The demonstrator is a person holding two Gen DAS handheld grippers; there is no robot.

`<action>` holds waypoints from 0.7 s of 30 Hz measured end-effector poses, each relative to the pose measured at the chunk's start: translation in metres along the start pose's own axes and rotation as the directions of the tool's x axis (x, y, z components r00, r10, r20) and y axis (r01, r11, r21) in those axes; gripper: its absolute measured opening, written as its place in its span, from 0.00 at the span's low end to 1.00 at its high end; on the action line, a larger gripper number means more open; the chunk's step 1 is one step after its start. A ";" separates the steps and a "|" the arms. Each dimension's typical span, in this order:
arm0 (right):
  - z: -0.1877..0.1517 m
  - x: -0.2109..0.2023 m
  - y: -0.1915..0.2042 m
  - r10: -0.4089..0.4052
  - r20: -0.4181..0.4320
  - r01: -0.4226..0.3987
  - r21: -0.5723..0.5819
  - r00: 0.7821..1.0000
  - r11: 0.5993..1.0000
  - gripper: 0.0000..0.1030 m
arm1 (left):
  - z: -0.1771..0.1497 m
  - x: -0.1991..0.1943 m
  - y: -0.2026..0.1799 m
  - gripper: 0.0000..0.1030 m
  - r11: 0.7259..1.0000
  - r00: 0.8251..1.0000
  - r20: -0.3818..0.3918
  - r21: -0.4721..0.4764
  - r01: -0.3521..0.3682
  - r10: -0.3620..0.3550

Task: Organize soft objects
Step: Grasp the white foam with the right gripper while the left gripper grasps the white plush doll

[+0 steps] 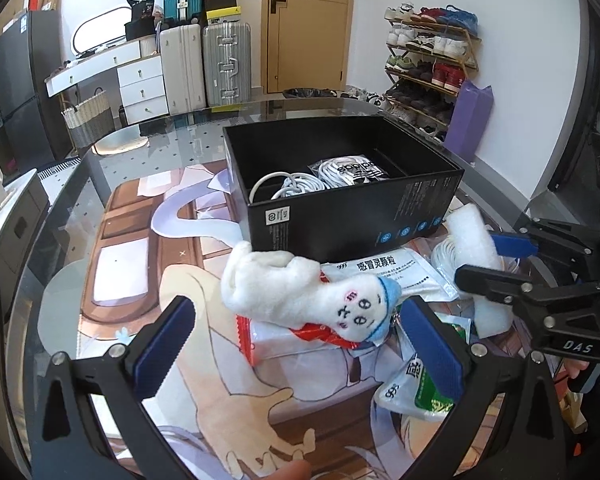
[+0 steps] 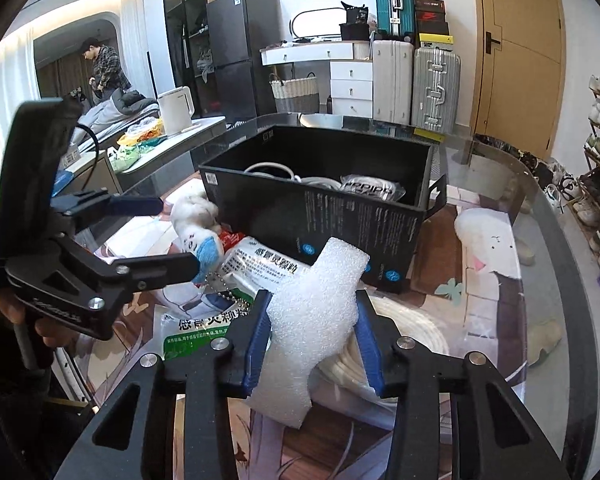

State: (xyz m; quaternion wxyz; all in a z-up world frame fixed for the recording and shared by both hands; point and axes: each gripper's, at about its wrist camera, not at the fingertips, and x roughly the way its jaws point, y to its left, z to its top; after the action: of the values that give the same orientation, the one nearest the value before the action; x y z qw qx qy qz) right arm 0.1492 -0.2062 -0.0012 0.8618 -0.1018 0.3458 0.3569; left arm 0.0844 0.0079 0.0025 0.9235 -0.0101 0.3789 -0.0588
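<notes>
An open box (image 1: 340, 216) sits at twelve o'clock from me, cables (image 1: 288, 186) inside it. A plush toy (image 1: 300, 296) lies before it on packets (image 1: 384, 276). At two o'clock, a foam piece (image 1: 474, 240) sits between my right fingers (image 2: 364, 344).

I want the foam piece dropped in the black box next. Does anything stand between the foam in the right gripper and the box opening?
Nothing visible blocks it. The right gripper is shut on the foam piece, and the black box stands just beyond it, open-topped. Only the box's near wall has to be cleared. Cables already lie inside.
</notes>
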 end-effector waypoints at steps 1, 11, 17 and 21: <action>0.001 -0.002 -0.001 0.000 0.006 0.000 0.004 1.000 1.000 0.40 | 0.001 0.002 0.000 1.00 1.000 1.000 -0.001 0.004 0.000 0.000; 0.006 -0.010 -0.003 -0.002 0.029 0.002 0.007 1.000 1.000 0.40 | -0.001 0.015 -0.013 1.00 0.996 0.999 -0.029 0.081 -0.040 0.042; 0.005 -0.011 0.000 0.001 0.028 -0.001 -0.003 1.000 1.000 0.40 | -0.001 0.012 -0.016 0.99 0.994 1.000 -0.018 0.105 -0.005 0.007; 0.005 -0.011 0.001 0.005 0.027 -0.005 -0.006 1.000 1.000 0.40 | 0.000 0.008 -0.012 0.91 0.997 1.000 -0.009 0.079 0.013 -0.012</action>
State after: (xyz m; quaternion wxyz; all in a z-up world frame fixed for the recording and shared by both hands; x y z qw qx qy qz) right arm 0.1454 -0.2092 0.0100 0.8651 -0.0987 0.3334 0.3615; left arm 0.0885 -0.0046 -0.0023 0.9212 0.0242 0.3800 -0.0796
